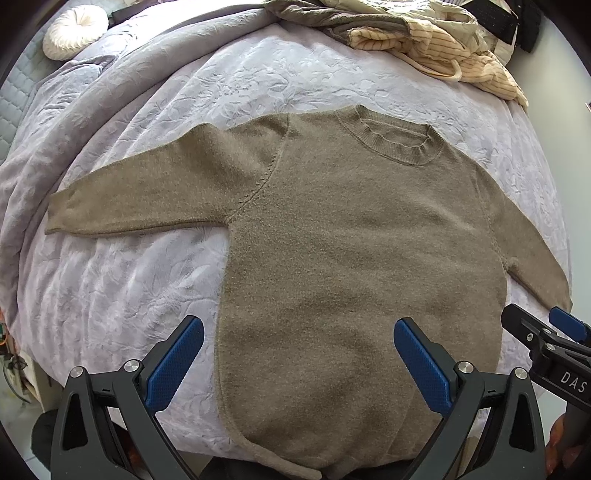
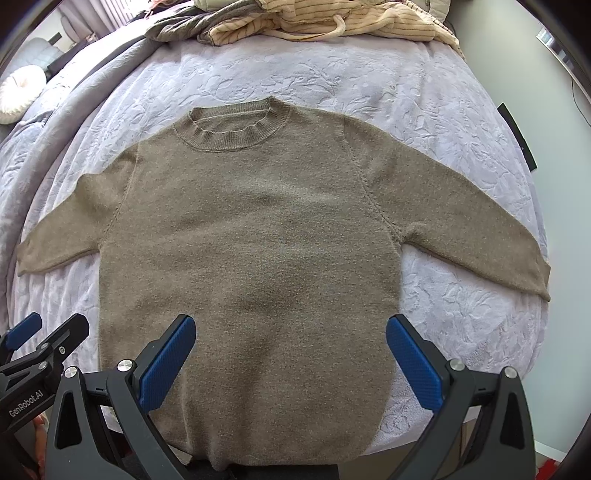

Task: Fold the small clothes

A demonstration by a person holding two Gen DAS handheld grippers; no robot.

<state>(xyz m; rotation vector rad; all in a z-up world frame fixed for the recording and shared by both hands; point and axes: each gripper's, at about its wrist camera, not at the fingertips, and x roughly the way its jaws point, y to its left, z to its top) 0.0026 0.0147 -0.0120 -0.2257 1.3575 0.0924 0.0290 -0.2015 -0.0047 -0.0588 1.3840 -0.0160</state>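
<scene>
A tan sweater lies flat and face up on the bed, collar at the far end, hem at the near edge. Both sleeves are spread out to the sides: the left sleeve reaches straight out over the lilac cover, the right sleeve slants out and nearer toward the bed's right edge.

The left gripper hovers over the near left part of the sweater, its jaws spread wide, gripping nothing. The right gripper hovers over the near right part, likewise spread wide and empty. The two sit side by side, close together; each shows at the edge of the other's view.

At the far end of the bed sits a heap of clothes, cream striped and grey. A round white cushion lies far left.
</scene>
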